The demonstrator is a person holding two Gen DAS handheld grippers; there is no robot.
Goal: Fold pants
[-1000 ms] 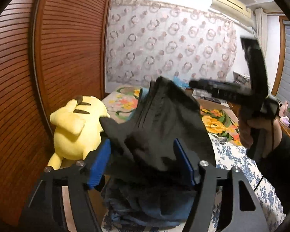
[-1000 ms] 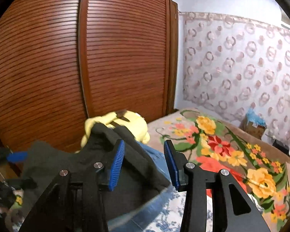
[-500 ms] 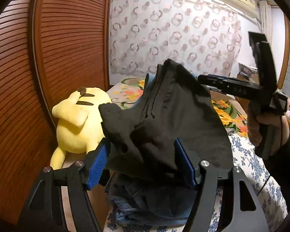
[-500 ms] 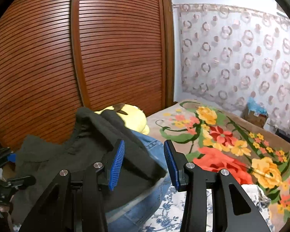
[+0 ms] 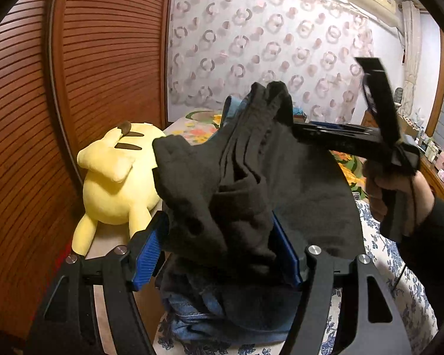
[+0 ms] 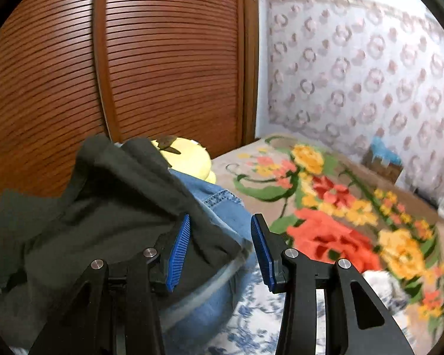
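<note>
Dark grey pants (image 5: 251, 177) are bunched up and held in the air between both grippers. My left gripper (image 5: 219, 254) has a thick wad of the fabric between its blue pads. My right gripper (image 6: 219, 248) has a fold of the pants (image 6: 103, 222) between its pads; its body (image 5: 379, 136) shows at the right of the left wrist view, held by a hand. Blue jeans (image 6: 222, 204) lie on the bed under the pants, also in the left wrist view (image 5: 222, 319).
A yellow plush toy (image 5: 118, 183) lies by the brown slatted wardrobe doors (image 5: 44, 118). A floral blanket (image 6: 340, 213) covers the far bed. A blue-patterned sheet (image 5: 393, 281) lies near me. A curtain (image 5: 266, 59) hangs behind.
Both grippers have risen with the pants. The fabric now hangs higher above the jeans and more of the wardrobe and curtain shows.
</note>
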